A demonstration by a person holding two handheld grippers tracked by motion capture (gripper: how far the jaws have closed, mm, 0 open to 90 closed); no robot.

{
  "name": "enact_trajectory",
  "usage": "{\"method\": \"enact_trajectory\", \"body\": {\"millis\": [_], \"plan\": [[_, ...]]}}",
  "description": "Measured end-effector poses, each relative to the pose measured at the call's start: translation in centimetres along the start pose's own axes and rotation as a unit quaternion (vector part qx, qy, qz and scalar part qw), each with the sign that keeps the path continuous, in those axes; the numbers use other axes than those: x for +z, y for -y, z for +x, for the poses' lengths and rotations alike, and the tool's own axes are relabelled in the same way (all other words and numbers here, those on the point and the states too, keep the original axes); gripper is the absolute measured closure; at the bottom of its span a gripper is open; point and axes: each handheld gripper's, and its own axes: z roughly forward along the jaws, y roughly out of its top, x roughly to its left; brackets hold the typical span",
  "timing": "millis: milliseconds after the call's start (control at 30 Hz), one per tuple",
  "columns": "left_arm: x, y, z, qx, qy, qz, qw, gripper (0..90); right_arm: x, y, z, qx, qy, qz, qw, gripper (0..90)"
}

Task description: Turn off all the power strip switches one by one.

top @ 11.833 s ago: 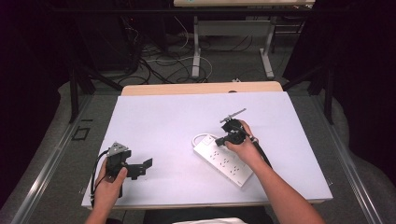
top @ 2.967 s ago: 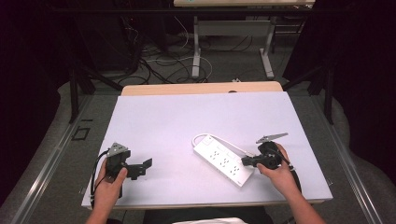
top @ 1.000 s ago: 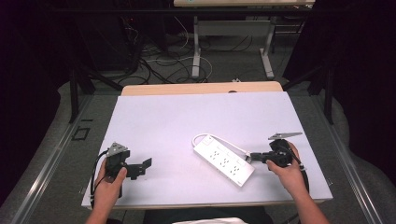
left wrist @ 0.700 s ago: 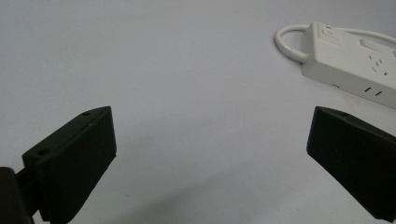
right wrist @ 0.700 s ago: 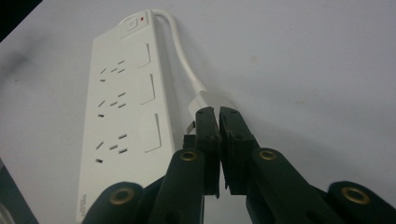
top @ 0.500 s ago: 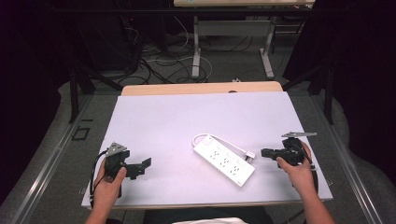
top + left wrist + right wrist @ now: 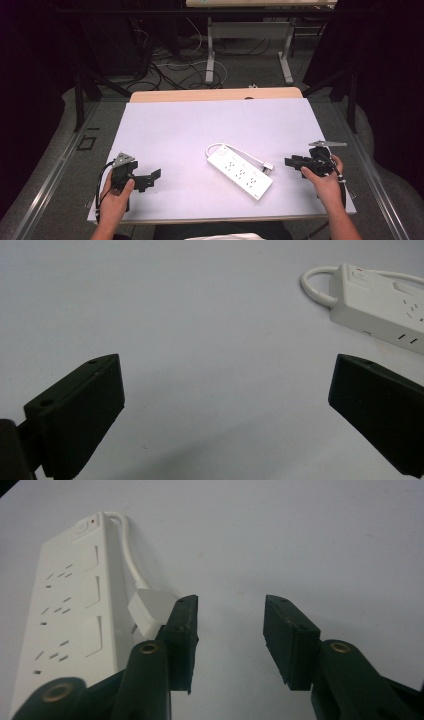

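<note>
The left tongs [image 7: 150, 177] rest low near the left front of the counter [image 7: 200, 125], jaws wide apart with nothing between them, exactly where they sat in every earlier frame. Off to their right, about midway between the two pairs of tongs, lies the white power strip [image 7: 240, 171], flat and slanted on the counter, with its short cord looping off the far end and running back along its far side to the white plug [image 7: 267, 167]. A second ago the right tongs [image 7: 294, 162] were shut at that plug; now the hand has drawn away to the right, the jaws have just been opening, and nothing sits between them — the plug lies just off the tip of one jaw in the right gripper view. My reading is that the plug has been let go and this stretch of work on the strip is finished or paused. No brand or lettering can be read — just a small red mark at the strip's switch end.
</note>
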Motion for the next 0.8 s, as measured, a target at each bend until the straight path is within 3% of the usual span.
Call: {"method": "enact_trajectory", "body": {"millis": [200,333,400,533,800], "plan": [[0.1,0.1,0.0,-0.009,-0.003,-0.010,0.9999,1.7,0.1,0.2,-0.4,-0.004,0.008,-0.005,0.9999,51.3],[0.2,0.1,0.0,-0.009,-0.004,-0.009,0.9999,1.7,0.4,0.6,-0.4,0.003,0.019,-0.008,0.9998,42.9],[0.2,0.1,0.0,-0.008,-0.004,-0.009,0.9999,1.7,0.6,0.8,-0.7,-0.005,0.025,-0.012,0.9996,38.5],[0.1,0.2,0.1,-0.008,-0.004,-0.009,0.9999,1.7,0.8,1.0,-0.7,0.008,0.035,-0.009,0.9993,32.4],[0.1,0.2,0.2,-0.004,-0.005,-0.006,1.0000,1.7,0.7,1.0,-0.9,-0.008,0.058,-0.009,0.9983,29.2]]}}
